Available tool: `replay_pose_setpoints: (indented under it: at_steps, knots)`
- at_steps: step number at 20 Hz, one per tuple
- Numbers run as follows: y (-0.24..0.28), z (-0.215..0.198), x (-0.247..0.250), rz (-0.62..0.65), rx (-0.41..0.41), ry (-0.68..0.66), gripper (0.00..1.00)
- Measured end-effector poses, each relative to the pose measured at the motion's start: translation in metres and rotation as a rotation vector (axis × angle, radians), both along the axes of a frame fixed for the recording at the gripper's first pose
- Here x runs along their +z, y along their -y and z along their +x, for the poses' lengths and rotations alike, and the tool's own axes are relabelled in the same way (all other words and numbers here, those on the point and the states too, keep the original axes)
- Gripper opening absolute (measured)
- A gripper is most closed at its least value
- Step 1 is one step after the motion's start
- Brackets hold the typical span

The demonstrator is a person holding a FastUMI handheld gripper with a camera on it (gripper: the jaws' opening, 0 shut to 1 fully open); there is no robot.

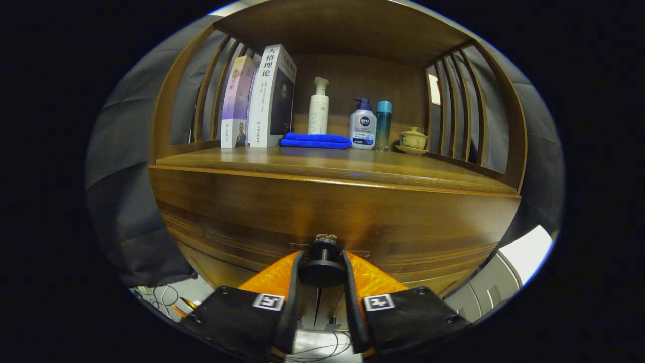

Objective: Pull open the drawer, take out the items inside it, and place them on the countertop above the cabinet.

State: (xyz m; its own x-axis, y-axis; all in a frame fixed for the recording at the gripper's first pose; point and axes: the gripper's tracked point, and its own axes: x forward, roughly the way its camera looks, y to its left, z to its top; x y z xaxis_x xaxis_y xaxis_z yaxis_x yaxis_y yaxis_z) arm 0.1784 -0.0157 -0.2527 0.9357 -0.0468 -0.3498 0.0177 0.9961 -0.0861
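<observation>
While the fingers [322, 267] are clamping the drawer's one knob [323, 262], the drawer [322, 212] is sitting closed. Above the knob, the table [322, 164] is carrying two books [262, 96], three bottles [363, 123], one blue cloth [315, 140] and one lidded cup [413, 137].

Wooden countertop [322, 169] carries books [259, 98], folded cloth [316, 140], three bottles [363, 126], lidded cup [413, 137].

So the drawer [327, 222] is a wide brown wooden front right under the countertop [332, 166], looks closed, flush with the cabinet. Its dark round knob [322, 262] sticks out low at the middle of the front. The countertop is glossy wood, level, directly above the drawer.
</observation>
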Motion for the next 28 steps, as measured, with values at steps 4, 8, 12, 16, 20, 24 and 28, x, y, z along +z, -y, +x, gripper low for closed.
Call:
replay_pose_setpoints:
  at_steps: [4, 8, 12, 16, 20, 24, 28]
  knots:
    - [-0.001, 0.002, -0.002, 0.039, 0.009, 0.011, 0.32]
    - [-0.001, 0.000, -0.002, 0.048, 0.015, -0.006, 0.31]
    - [-0.001, -0.014, -0.001, 0.036, 0.015, -0.005, 0.32]
    - [0.000, -0.036, -0.001, 0.029, 0.024, -0.002, 0.31]
    - [-0.002, -0.060, 0.000, 0.014, 0.042, -0.002, 0.31]
    - [-0.004, -0.078, 0.000, 0.034, 0.044, -0.009, 0.31]
    - [-0.005, -0.095, 0.002, 0.021, 0.051, -0.006, 0.32]
